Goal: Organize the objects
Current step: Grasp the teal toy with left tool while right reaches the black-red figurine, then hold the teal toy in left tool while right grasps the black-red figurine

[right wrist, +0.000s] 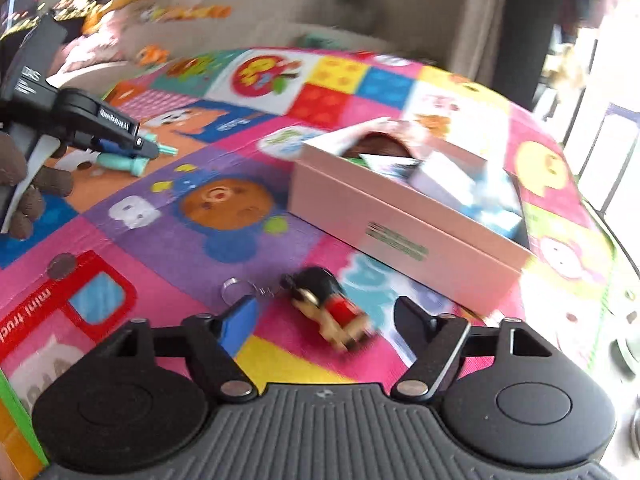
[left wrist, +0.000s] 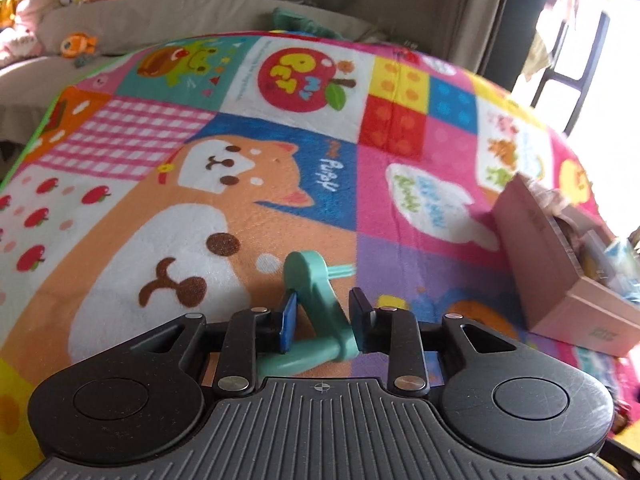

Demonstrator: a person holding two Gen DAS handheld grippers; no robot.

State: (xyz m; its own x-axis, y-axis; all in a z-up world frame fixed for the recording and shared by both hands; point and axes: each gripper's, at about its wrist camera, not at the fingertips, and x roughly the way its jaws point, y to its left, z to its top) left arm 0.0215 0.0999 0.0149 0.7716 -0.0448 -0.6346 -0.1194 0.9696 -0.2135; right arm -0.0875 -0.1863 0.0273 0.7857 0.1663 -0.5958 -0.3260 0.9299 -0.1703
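A mint-green plastic crank handle (left wrist: 316,300) lies on the colourful play mat (left wrist: 200,184). My left gripper (left wrist: 322,320) has its jaws around the handle's arm, with the blue pads (left wrist: 289,320) close against it. In the right wrist view the left gripper (right wrist: 132,142) shows at far left with the green handle (right wrist: 128,164) in it. My right gripper (right wrist: 320,320) is open low over the mat. A small figure keychain (right wrist: 332,308) in red and black with a metal ring lies between its fingers. A pink box (right wrist: 400,220) holding several items stands beyond it.
The pink box also shows at the right in the left wrist view (left wrist: 560,264). A beige sofa (left wrist: 160,12) with plush toys (left wrist: 80,44) lies behind the mat. A bright window (left wrist: 600,80) is at the right. A green-edged object (right wrist: 16,420) sits at lower left.
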